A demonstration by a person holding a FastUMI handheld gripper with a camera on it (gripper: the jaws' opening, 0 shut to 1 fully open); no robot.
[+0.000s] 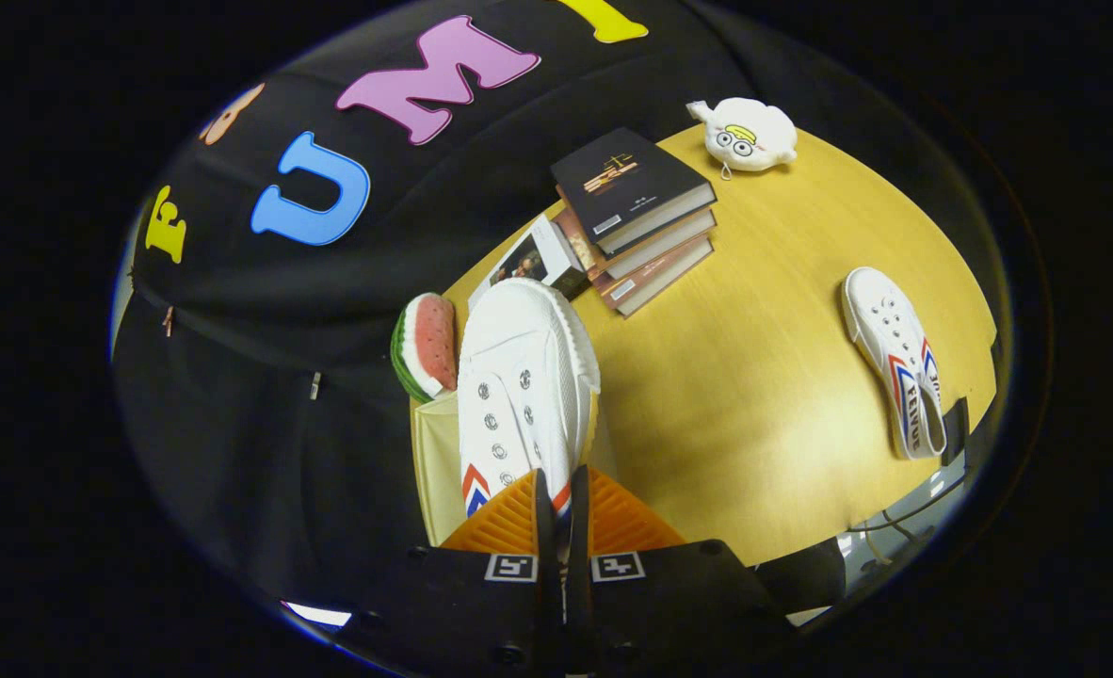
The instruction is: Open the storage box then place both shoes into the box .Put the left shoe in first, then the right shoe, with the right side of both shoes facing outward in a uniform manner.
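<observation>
I see my gripper with its fingers drawn narrow, nearly together, pinching the heel rim of a white canvas shoe. Both fingers press on that rim, so the held shoe hangs straight ahead of them with its toe pointing away and its eyelets and red-and-blue side stripes facing me.

Taking the held shoe as my landmark: just beneath it, partly hidden, is the pale storage box, whose wall shows beside the shoe's heel end; I cannot tell from here whether the shoe touches the box. Right beside the shoe's toe, on the box side, lies a watermelon-slice toy. Just beyond the toe sits a stack of books with a dark cover on top, and a loose booklet leans against it, close to the toe. Farther beyond the books is a white plush toy. Well apart from the held shoe, across the yellow table, the second shoe lies on its side near the table's edge
</observation>
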